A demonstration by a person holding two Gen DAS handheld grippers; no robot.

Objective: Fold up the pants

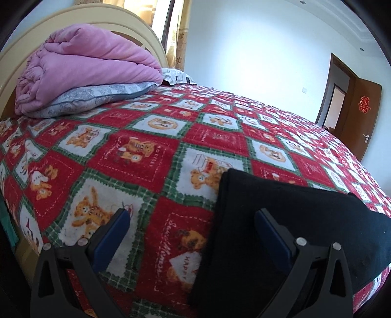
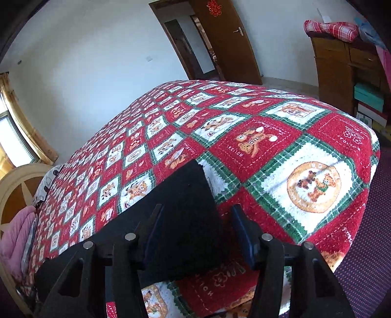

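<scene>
The black pants (image 1: 288, 220) lie flat, folded into a neat rectangle, on the red, green and white patchwork bedspread (image 1: 146, 151) near the bed's front edge. My left gripper (image 1: 193, 215) is open above the pants' left edge; its right finger is over the black cloth, its left finger over the bedspread. In the right wrist view the pants (image 2: 180, 212) run from the centre to the lower left. My right gripper (image 2: 198, 215) is open above their right end, holding nothing.
A folded pink quilt (image 1: 85, 66) rests on a grey pillow (image 1: 92, 97) by the cream headboard (image 1: 136, 22). A brown door (image 2: 227, 39) stands open at the far wall. A wooden cabinet (image 2: 342, 66) stands past the bed's foot, purple carpet (image 2: 366, 244) beside it.
</scene>
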